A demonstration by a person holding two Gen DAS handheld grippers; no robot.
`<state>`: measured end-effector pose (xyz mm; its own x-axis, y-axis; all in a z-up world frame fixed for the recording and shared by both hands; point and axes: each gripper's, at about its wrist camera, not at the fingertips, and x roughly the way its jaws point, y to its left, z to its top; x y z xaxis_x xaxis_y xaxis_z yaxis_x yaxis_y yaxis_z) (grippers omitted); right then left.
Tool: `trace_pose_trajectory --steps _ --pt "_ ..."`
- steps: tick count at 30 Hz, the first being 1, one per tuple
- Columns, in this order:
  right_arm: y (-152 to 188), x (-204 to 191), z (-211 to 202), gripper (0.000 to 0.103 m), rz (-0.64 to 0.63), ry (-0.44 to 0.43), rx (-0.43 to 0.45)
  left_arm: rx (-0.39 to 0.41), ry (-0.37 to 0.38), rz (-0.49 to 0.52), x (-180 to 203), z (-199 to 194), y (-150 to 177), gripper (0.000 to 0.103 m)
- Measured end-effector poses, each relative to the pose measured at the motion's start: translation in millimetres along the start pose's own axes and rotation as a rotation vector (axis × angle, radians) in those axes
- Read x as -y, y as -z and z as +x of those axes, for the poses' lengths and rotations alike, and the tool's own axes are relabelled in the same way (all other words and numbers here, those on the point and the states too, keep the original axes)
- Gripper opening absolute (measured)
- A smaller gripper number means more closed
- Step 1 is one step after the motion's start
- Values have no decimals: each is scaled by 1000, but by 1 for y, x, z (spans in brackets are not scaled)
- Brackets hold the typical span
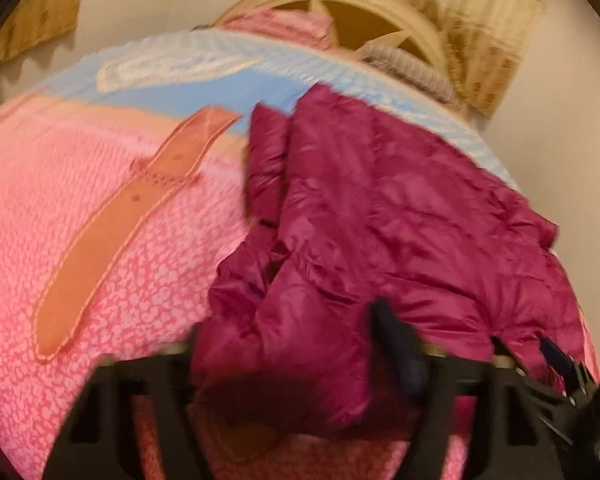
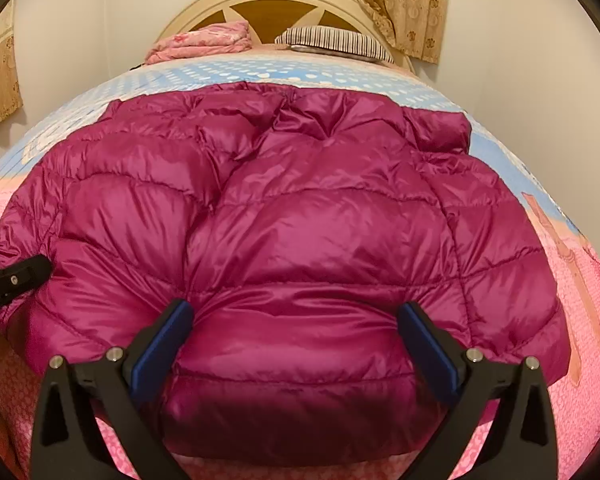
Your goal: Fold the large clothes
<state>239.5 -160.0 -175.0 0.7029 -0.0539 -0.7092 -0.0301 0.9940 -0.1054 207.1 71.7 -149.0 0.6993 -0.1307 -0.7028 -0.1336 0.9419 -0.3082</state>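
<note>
A shiny magenta puffer jacket [image 2: 300, 200] lies spread flat on the bed. My right gripper [image 2: 296, 312] stands wide open over its near hem, with a bulge of the jacket between the blue pads [image 2: 164, 344], which do not squeeze it. My left gripper [image 2: 16, 280] shows at the jacket's left edge. In the blurred left wrist view, a bunched fold of the jacket [image 1: 380, 200] sits between the fingers of the left gripper [image 1: 292, 332]. It covers the left finger and presses against the right pad [image 1: 396, 344], so the jaws are shut on the fabric.
The bedspread [image 1: 100, 260] is pink near me and blue farther off, with an orange strap pattern [image 1: 112, 232]. A folded pink blanket [image 2: 204, 42] and a striped pillow [image 2: 332, 40] lie by the cream headboard [image 2: 268, 0]. Walls and curtains [image 2: 404, 8] close in behind.
</note>
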Motion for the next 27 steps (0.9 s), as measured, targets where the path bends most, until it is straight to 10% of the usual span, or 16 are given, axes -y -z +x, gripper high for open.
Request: trace_pose_trajectory --steps 4,15,27 --pt "-1 1 0 103 9 -13 -8 64 33 83 16 -17 1 14" --pt "-2 87 -77 103 139 -16 157 312 80 465 121 -99 -22 13" --pt "30 234 -80 103 376 189 53 267 230 742 257 -64 12 13"
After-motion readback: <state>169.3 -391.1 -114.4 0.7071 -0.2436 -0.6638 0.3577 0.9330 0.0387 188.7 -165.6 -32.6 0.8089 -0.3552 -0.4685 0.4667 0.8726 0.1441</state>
